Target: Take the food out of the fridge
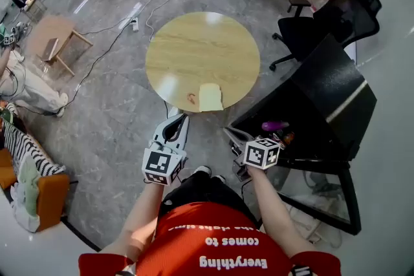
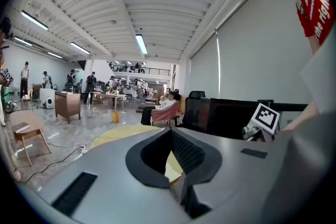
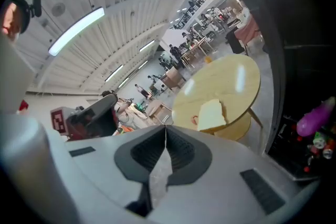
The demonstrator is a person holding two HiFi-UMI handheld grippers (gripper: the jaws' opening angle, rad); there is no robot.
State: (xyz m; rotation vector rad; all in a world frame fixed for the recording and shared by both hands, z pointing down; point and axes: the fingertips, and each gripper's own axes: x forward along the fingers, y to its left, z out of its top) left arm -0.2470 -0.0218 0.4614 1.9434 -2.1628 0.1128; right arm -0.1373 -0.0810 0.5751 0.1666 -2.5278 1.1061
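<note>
Reaching back into the fridge point(image 1: 336, 97) with your right gripper point(image 1: 233, 136) as it stands is the main risk. Its jaws are pressed together with nothing between them. Unless you spread them first, they will likely shove the purple eggplant point(image 3: 315, 118) deeper along the shelf, or topple the small red and green items point(image 3: 317, 144) packed just beside it.

The eggplant looks smooth and rounded, so a pinch near its tip may let it slip out and drop to the floor by the open door point(image 1: 320, 198). Take it across the thick middle.

Your left gripper point(image 1: 174, 119) hangs over the floor just off the near edge of the round table point(image 1: 194, 42), with its jaws a little apart and empty. It sits close to your right arm's path between fridge and table, so the two could collide if you swing across carelessly.

A pale yellow slice point(image 1: 210, 97) already lies right at the table's near edge, with a small red thing point(image 1: 191, 98) just beside it. Setting the next food down there could nudge the slice over the rim, so aim for the table's middle.
</note>
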